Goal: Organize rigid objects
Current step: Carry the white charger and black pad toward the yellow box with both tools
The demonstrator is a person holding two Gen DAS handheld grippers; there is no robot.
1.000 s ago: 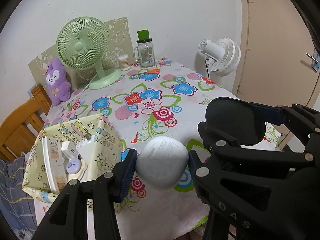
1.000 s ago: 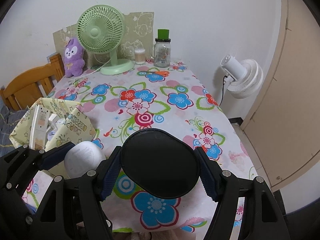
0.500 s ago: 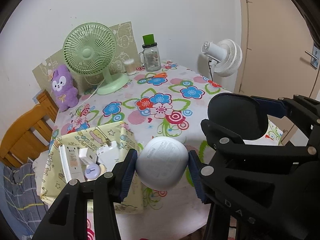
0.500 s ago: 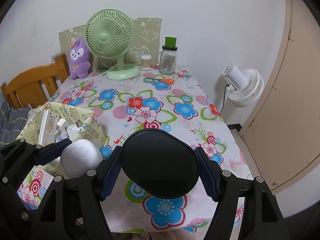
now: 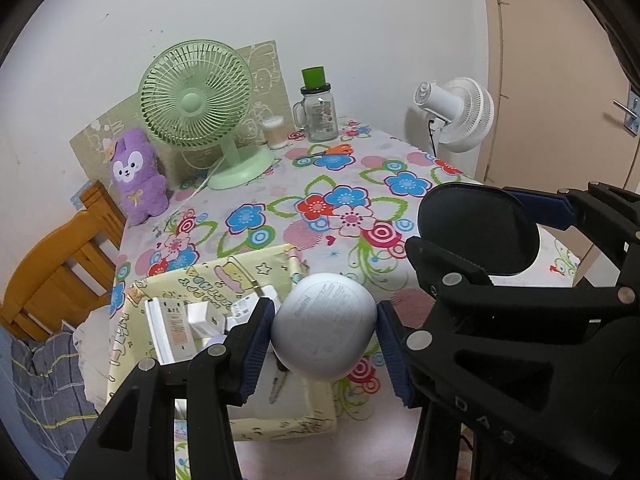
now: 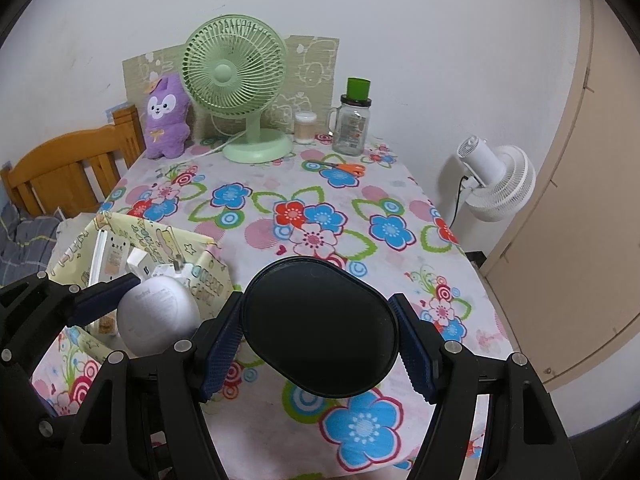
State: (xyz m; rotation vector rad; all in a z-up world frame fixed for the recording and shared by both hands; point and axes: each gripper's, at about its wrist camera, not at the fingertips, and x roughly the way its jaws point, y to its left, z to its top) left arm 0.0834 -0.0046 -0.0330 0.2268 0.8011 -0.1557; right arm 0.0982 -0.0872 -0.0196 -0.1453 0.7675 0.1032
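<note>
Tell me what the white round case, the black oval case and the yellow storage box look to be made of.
White round case: likely hard plastic, matte, smooth shell with faint printed text. Black oval case: probably plastic or a coated hard shell, dull satin; an even dark face with only a weak sheen. Yellow storage box: seemingly printed fabric or coated cloth; its cartoon-patterned walls sag and crease.

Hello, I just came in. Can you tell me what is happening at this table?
A person is tidying small things with a gripper in each hand. The left gripper is shut on a white case, held over the yellow box, which already has a few small white items in it. The right gripper is shut on a black case, held above the floral table. Neither case has been put down yet.
</note>
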